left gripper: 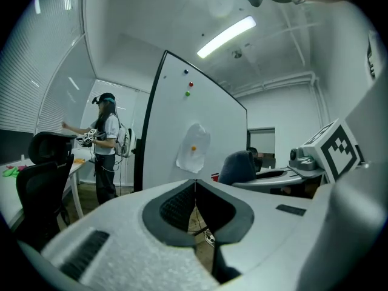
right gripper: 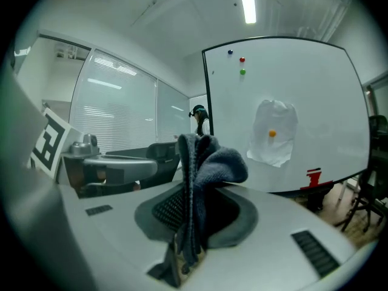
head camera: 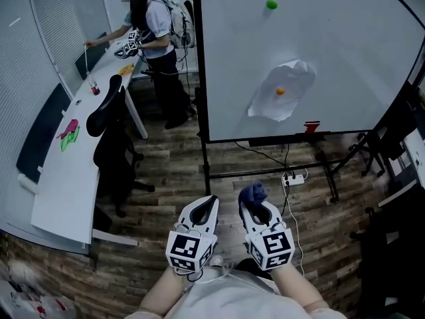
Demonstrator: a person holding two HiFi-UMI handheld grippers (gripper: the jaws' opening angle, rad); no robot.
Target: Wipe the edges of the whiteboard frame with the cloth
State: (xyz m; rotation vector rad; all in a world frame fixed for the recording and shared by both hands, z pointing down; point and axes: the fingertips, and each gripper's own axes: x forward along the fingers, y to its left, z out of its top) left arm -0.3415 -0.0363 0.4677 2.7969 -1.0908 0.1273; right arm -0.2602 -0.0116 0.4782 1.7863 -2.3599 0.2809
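Note:
A large whiteboard (head camera: pixel 345 52) on a wheeled stand faces me, with a black frame edge (head camera: pixel 197 58) down its left side. A sheet of paper (head camera: pixel 282 90) is pinned on it by an orange magnet. My right gripper (head camera: pixel 255 201) is shut on a dark blue cloth (head camera: pixel 253 193), which bunches up above the jaws (right gripper: pixel 206 162). My left gripper (head camera: pixel 207 205) is shut with nothing in it (left gripper: pixel 195 190). Both grippers are held low, side by side, well short of the whiteboard (right gripper: pixel 291 114).
A long white desk (head camera: pixel 70 158) runs along the left with a black office chair (head camera: pixel 113 138) beside it. A person (head camera: pixel 156 42) stands at the desk's far end. A power strip and cables (head camera: pixel 292 177) lie on the wooden floor under the board. Dark equipment (head camera: pixel 398 178) stands at right.

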